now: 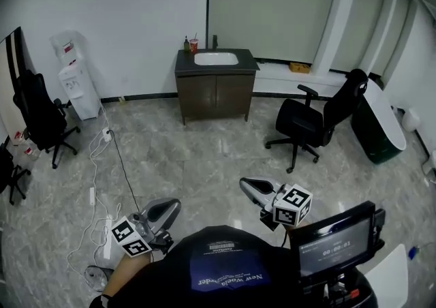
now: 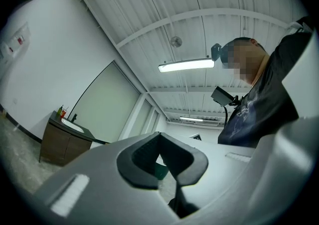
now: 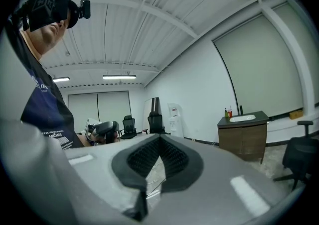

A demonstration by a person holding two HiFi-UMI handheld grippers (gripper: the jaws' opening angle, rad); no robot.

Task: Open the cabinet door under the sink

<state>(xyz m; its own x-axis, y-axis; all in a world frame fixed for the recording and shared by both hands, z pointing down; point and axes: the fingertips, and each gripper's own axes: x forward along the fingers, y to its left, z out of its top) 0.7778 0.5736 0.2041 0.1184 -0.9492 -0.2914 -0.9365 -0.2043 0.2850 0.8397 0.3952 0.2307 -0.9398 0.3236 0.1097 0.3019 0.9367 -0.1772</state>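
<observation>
The dark wood sink cabinet (image 1: 215, 95) stands against the far wall, its two doors closed, with a white basin (image 1: 216, 58) in its top. It is far across the floor from both grippers. My left gripper (image 1: 169, 207) is at the bottom left, shut and holding nothing. My right gripper (image 1: 249, 185) is at the bottom right, also shut and empty. In the left gripper view the cabinet (image 2: 62, 144) is small at the left, beyond the closed left gripper (image 2: 160, 137). In the right gripper view the cabinet (image 3: 244, 139) is at the right, past the closed right gripper (image 3: 159, 139).
A black office chair (image 1: 313, 122) stands right of the cabinet, with a dark bin (image 1: 378, 126) beyond it. Another black chair (image 1: 41, 116) and a water dispenser (image 1: 76, 82) are at the left wall. Cables and a power strip (image 1: 95, 184) trail over the marble floor.
</observation>
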